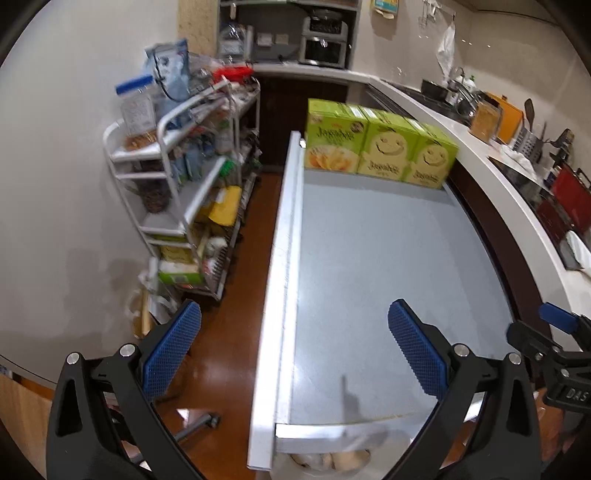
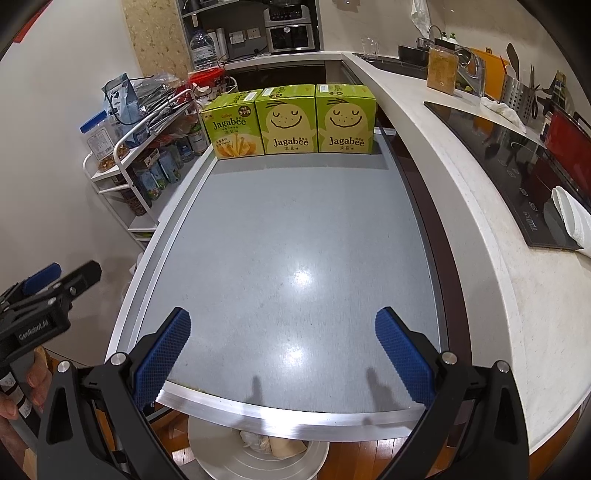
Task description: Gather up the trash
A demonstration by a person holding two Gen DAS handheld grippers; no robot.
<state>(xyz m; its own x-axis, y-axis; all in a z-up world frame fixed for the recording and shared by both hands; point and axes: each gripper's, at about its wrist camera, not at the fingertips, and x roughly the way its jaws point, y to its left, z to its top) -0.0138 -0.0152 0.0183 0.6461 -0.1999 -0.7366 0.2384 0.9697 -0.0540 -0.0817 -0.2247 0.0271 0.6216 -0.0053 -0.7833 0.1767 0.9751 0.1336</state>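
Both grippers' fingers spread, empty; trash [image 2: 273, 445] in bin [image 2: 221, 454] below right gripper [image 2: 282, 354].

Black grippers, blue textured fingers [image 2: 162, 354]

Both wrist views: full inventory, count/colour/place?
Jagabee boxes: 3, green, in a row at the table's far edge.
Table: 1, grey top with metal rim, centre.
Bin: 1, white, below the table's near edge, crumpled trash inside.
Shelf cart: 1, white, left of table, packed with groceries.
Counter: 1, white, right of table.
Cooktop: 1, black, on counter.
Oven: 1, silver, back shelf.
Left gripper: jaws open, empty, over table's left edge.
Right gripper: jaws open, empty, over table's near end.
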